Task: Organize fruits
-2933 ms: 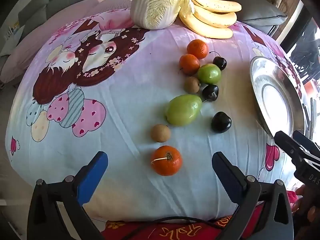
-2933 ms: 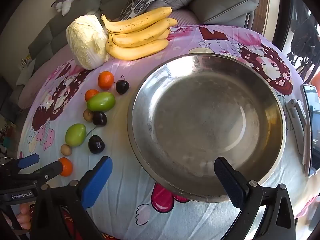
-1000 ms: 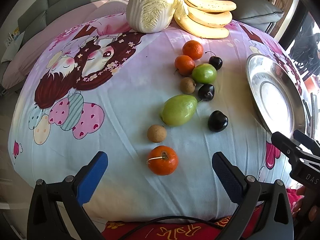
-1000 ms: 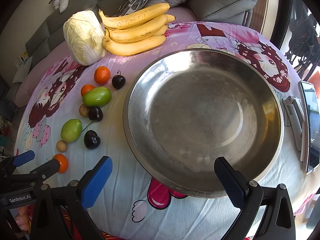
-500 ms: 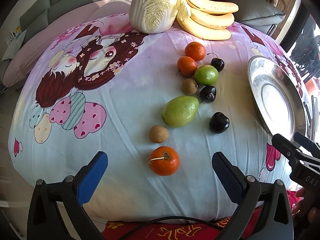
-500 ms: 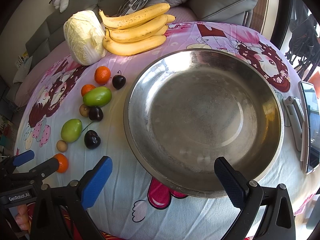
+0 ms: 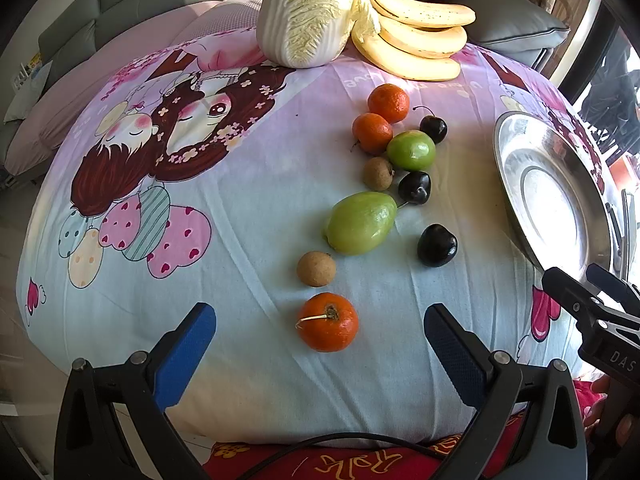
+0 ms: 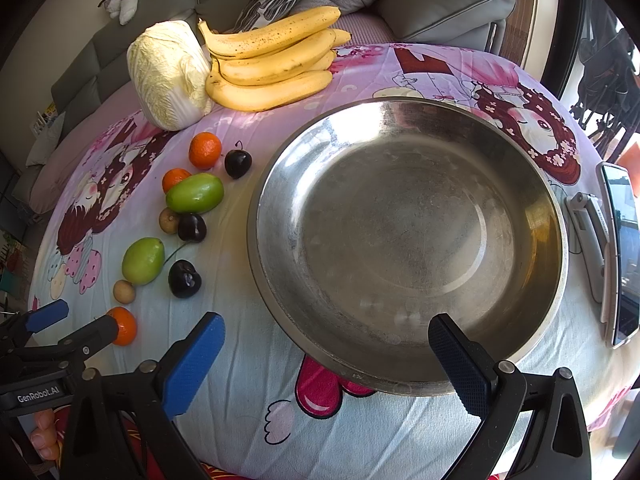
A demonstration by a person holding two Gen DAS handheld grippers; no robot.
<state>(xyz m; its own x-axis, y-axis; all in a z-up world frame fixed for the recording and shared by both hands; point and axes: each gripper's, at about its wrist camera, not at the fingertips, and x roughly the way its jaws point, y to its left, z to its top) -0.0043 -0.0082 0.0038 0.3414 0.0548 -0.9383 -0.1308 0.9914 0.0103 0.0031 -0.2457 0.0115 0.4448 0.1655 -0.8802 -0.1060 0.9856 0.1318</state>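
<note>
Small fruits lie in a loose row on the cartoon-print cloth: a near tangerine (image 7: 327, 322), a brown longan (image 7: 316, 268), a long green fruit (image 7: 361, 223), a dark cherry (image 7: 437, 245), a round green fruit (image 7: 411, 150) and two far tangerines (image 7: 388, 103). A wide steel bowl (image 8: 520, 184) stands to their right with nothing in it. My left gripper (image 7: 320, 344) is open, the near tangerine just ahead between its blue pads. My right gripper (image 8: 326, 354) is open over the bowl's near rim, holding nothing.
A napa cabbage (image 8: 168, 74) and a bunch of bananas (image 8: 272, 64) lie at the table's far side, with grey sofa cushions (image 8: 440, 4) behind. A phone (image 8: 620, 256) and a white device (image 8: 586, 236) lie right of the bowl.
The left wrist view has drifted slightly; the near tangerine sits a touch closer between the pads. Fruits and bowl stay where they were, and both grippers stay open.
</note>
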